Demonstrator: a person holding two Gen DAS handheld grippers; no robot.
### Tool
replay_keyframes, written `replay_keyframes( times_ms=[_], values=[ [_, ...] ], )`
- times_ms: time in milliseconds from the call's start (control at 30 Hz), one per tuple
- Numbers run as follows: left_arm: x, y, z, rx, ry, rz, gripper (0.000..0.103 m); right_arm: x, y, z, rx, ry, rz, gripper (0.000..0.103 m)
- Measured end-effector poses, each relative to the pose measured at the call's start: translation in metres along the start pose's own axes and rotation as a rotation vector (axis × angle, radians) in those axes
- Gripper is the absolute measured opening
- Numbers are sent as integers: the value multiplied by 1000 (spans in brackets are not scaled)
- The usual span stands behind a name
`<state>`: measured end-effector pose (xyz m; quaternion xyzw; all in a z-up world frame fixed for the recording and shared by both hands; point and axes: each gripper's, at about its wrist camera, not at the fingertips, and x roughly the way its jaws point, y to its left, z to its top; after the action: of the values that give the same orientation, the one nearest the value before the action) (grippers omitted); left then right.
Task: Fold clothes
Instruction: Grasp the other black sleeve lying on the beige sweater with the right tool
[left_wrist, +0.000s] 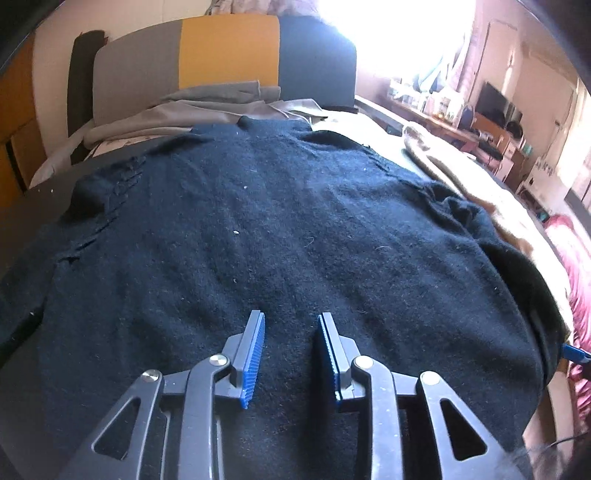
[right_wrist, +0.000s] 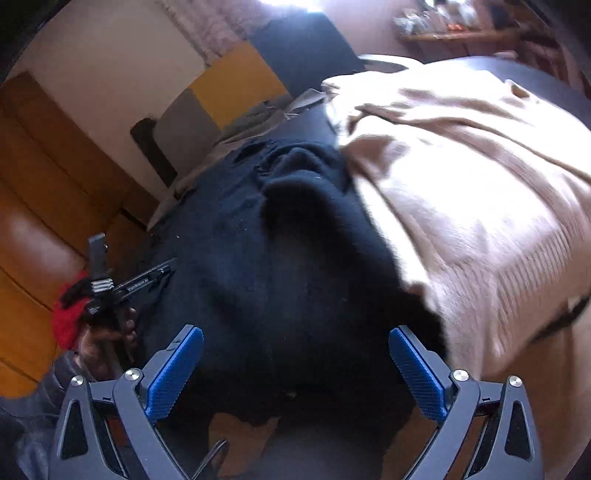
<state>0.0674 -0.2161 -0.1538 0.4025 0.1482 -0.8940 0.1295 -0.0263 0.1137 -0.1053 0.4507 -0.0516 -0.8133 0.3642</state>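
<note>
A dark navy knitted sweater (left_wrist: 280, 229) lies spread flat on the bed, its neck at the far end; it also shows in the right wrist view (right_wrist: 280, 266). My left gripper (left_wrist: 290, 317) hovers low over the sweater's near hem, jaws open a little, nothing between them. My right gripper (right_wrist: 295, 339) is wide open above the sweater's near right part, empty. The person's left hand with the other gripper tool (right_wrist: 107, 295) shows at the left edge of the right wrist view. A sleeve (right_wrist: 306, 192) lies bunched on the sweater's right side.
A beige knitted garment (right_wrist: 472, 192) lies to the right of the sweater on the bed. A grey cloth (left_wrist: 192, 110) lies at the far end against a grey, yellow and dark headboard (left_wrist: 229, 51). Wooden cabinets (right_wrist: 44, 184) stand at the left. Shelves with clutter (left_wrist: 480, 114) line the far right.
</note>
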Motion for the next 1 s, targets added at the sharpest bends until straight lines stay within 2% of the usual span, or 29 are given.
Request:
replay_keyframes(
  times_ms=[233, 433, 500, 567, 633, 767, 833, 900, 1000],
  values=[
    [-4, 21, -2, -135, -35, -110, 29, 9, 5, -5, -81, 16, -115, 103],
    [-4, 28, -5, -183, -58, -162, 29, 16, 8, -4, -158, 45, -225, 101],
    [-4, 32, -6, -210, -64, -190, 29, 18, 9, -4, -184, 55, -261, 82],
    [-4, 36, -6, -234, -69, -215, 29, 20, 10, -4, -209, 65, -298, 33],
    [-3, 39, -7, -251, -74, -234, 29, 21, 8, -2, -215, 78, -316, 13],
    [-4, 40, -8, -262, -80, -249, 29, 19, 3, 4, -201, 110, -316, 12],
    [-3, 40, -9, -266, -82, -253, 29, 12, 7, 12, -167, 106, -238, 12],
    [-3, 41, -10, -271, -84, -259, 29, 5, 25, 26, -200, 76, -206, 12],
    [-2, 43, -11, -278, -86, -267, 29, -17, 58, 54, -362, 14, -237, 11]
  ],
)
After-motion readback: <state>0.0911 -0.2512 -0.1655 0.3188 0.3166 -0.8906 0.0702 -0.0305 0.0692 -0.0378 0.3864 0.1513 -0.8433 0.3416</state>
